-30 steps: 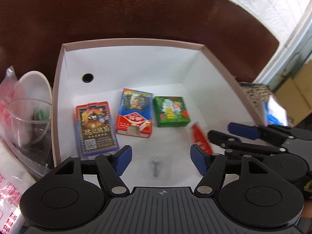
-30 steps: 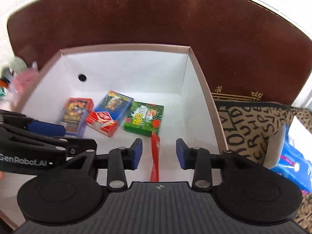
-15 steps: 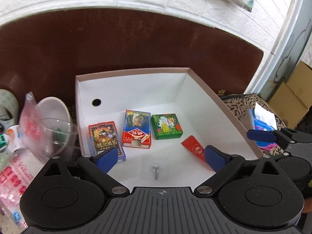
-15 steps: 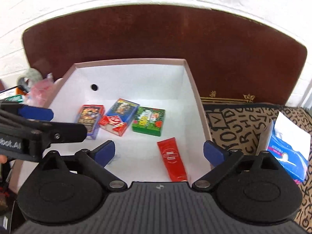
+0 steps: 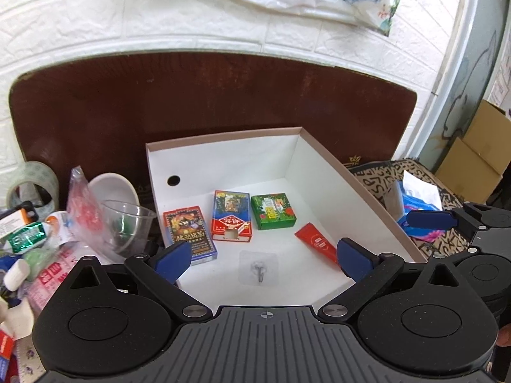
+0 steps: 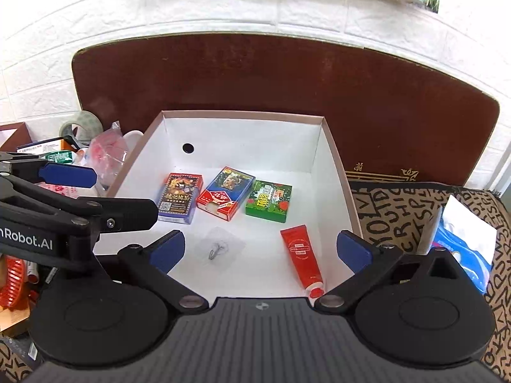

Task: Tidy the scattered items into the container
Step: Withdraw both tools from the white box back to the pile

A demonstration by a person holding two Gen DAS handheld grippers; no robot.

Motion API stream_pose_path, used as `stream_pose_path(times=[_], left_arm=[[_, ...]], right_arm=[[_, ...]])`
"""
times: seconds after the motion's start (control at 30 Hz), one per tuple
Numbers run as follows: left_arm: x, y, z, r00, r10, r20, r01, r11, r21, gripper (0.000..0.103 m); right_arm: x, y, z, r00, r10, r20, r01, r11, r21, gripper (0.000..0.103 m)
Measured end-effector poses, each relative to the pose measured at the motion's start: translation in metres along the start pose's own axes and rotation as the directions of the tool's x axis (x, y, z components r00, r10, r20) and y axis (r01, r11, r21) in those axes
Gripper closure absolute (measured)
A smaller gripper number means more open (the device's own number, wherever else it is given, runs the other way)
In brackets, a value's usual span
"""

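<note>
Ahead of both released hand-held grippers, left (image 5: 264, 260) and right (image 6: 260, 249), we count in the white cardboard box (image 6: 242, 134) three card packs (image 6: 225, 193), one red tube (image 6: 301, 255), one clear adhesive hook (image 6: 220, 247).

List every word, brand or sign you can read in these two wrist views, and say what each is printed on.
"nRobot.AI": white letters, cut off at the frame edge, on the black left gripper.
"YOU", "RUN": black letters on the tan letter-patterned cloth.
Too small or blurred to read: print on the red-and-blue card box, green card box, dark card box and red tube.
</note>
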State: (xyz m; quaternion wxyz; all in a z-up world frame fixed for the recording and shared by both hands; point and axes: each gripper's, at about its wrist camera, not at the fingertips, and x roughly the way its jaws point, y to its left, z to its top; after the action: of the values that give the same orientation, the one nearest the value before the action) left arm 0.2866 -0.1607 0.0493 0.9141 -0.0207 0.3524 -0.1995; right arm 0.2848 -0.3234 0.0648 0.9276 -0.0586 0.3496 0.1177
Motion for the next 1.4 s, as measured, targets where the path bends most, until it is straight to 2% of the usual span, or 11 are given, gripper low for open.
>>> stream_pose_path(times=[0.2, 0.47, 0.63, 0.83, 1.0, 1.4], left_arm=[[-0.032, -0.004, -0.015, 0.998, 0.005, 0.055, -0.007, 1.000, 0.029, 0.000], [-0.079, -0.003, -0.047, 0.992, 0.042, 0.118, -0.050, 0.997, 0.062, 0.000], [-0.113, 0.001, -0.076, 0.984, 0.079, 0.161, -0.093, 0.993, 0.078, 0.000], [-0.147, 0.015, -0.116, 0.978, 0.106, 0.178, -0.122, 0.989, 0.082, 0.000], [-0.168, 0.034, -0.154, 0.971, 0.157, 0.180, -0.166, 0.986, 0.036, 0.000], [-0.195, 0.097, -0.224, 0.965, 0.239, 0.106, -0.226, 0.967, -0.117, 0.000]], right_arm=[[-0.021, 0.010, -0.011, 0.999, 0.018, 0.050, -0.019, 1.000, 0.022, 0.002], [-0.056, 0.046, -0.039, 0.992, 0.010, 0.127, -0.007, 1.000, -0.019, 0.001], [-0.074, 0.073, -0.057, 0.989, 0.025, 0.144, -0.016, 0.998, -0.059, 0.001], [-0.095, 0.111, -0.086, 0.983, 0.051, 0.179, -0.033, 0.994, -0.107, 0.001], [-0.097, 0.143, -0.108, 0.986, 0.080, 0.144, -0.066, 0.993, -0.101, 0.001], [-0.080, 0.214, -0.148, 0.982, 0.188, 0.032, -0.185, 0.980, -0.067, 0.001]])
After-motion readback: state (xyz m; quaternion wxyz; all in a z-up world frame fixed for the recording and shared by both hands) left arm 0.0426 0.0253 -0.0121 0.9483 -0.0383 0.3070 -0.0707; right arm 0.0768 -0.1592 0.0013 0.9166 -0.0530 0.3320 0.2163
